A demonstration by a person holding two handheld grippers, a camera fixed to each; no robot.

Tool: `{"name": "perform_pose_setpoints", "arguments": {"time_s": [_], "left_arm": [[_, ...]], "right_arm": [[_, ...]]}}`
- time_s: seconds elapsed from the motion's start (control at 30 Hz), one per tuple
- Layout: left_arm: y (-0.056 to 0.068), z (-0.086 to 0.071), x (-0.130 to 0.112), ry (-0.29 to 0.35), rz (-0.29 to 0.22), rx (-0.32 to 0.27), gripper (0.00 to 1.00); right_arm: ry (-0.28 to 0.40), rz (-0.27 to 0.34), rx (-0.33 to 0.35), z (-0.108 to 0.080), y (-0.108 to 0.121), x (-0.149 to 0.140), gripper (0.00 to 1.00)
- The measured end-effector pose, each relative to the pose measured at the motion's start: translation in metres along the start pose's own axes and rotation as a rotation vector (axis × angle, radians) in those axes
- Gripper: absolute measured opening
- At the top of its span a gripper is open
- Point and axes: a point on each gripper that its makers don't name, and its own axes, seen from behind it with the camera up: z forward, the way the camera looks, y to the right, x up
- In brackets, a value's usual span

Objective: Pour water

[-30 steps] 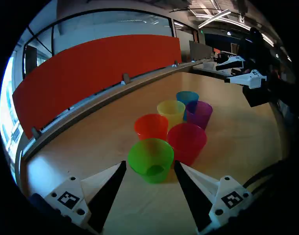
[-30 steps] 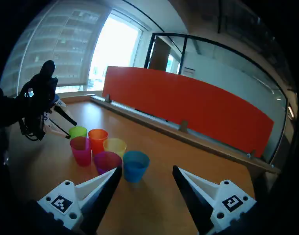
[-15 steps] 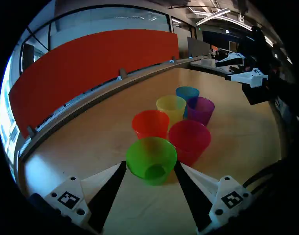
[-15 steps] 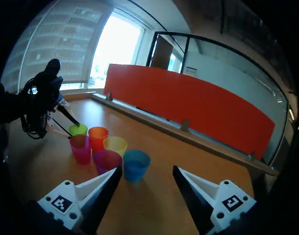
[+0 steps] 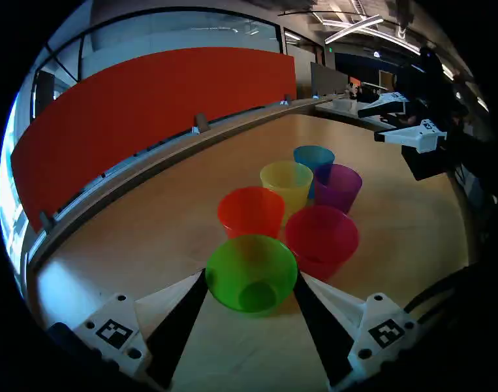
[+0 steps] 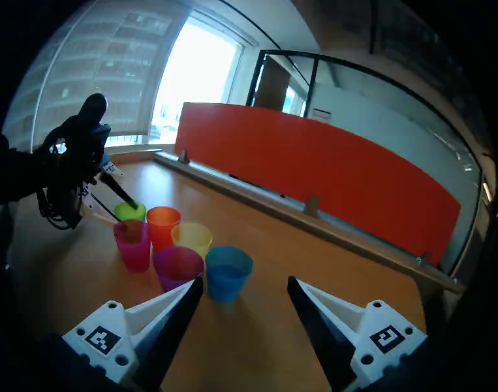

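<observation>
Left tool (image 5: 249, 273) tilted downward, fingers spread wide, right tool (image 6: 244, 279) forward, fingers apart

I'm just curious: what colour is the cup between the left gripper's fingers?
The cup is translucent green, clearest in the left gripper view.

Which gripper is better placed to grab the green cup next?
Left. The left gripper has the green cup between its open fingers; the right gripper is farther off, facing the blue cup.

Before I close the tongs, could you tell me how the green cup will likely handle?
The green cup looks like thin translucent plastic, so it probably flexes if squeezed. It seems near empty, so likely light. Its tapered wall might slip, and a push could knock the red cup beside it.
</observation>
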Motion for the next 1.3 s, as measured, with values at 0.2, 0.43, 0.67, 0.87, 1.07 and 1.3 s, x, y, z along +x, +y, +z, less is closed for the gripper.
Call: {"name": "perform_pose_setpoints", "arguments": {"time_s": [0.2, 0.43, 0.67, 0.87, 1.07, 1.3], "left_arm": [[-0.001, 0.003, -0.003, -0.007, 0.003, 0.003, 0.9], [0.001, 0.004, -0.001, 0.004, -0.013, -0.002, 0.88], [0.001, 0.002, 0.007, 0.032, -0.025, -0.001, 0.87], [0.003, -0.003, 0.007, 0.042, -0.023, 0.007, 0.87], [0.003, -0.011, 0.003, 0.041, -0.025, 0.015, 0.87], [0.004, -0.026, 0.003, 0.052, -0.033, 0.027, 0.87]], "right_arm": [[-0.002, 0.003, -0.002, 0.004, 0.002, -0.001, 1.0], [-0.002, -0.001, 0.002, 0.008, 0.002, 0.0, 1.0], [-0.017, -0.007, 0.013, 0.014, 0.002, -0.003, 1.0], [-0.043, 0.005, 0.023, 0.026, 0.002, -0.011, 1.0], [-0.072, 0.007, 0.042, 0.036, 0.001, -0.018, 1.0], [-0.106, -0.002, 0.068, 0.05, -0.002, -0.026, 1.0]]}}
